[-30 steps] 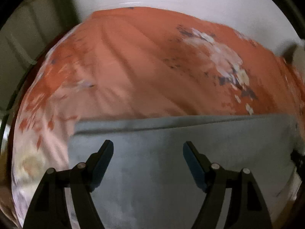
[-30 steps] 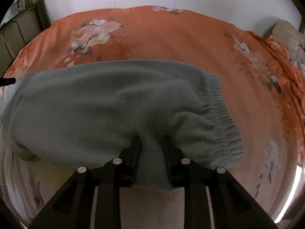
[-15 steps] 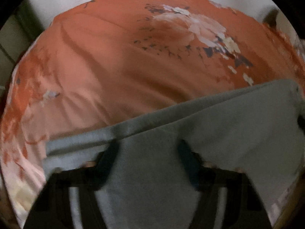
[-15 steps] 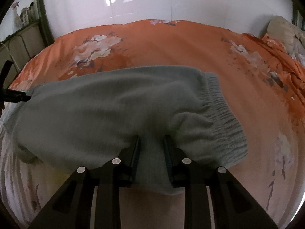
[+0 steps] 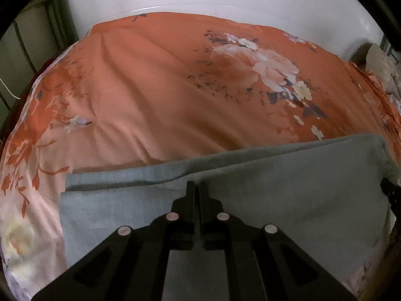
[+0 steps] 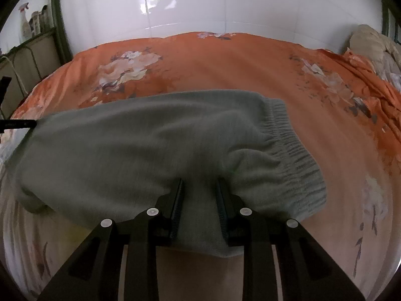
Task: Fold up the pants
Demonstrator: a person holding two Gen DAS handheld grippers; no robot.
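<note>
Grey pants lie lengthwise on an orange floral bedsheet. My left gripper is shut, its fingers pressed together on the leg end of the pants where an upper layer's edge runs across. In the right wrist view the pants stretch left from the ribbed elastic waistband. My right gripper is shut on a bunched fold of fabric just beside the waistband. The left gripper's dark tip shows at the far leg end.
A white tiled wall stands behind the bed. A dark metal bed frame runs along the left side. A beige pillow or blanket is heaped at the right end.
The left gripper's jaws, wide open over the leg end a second ago, have closed onto the fabric. The right gripper keeps its hold and has tilted up a little.
</note>
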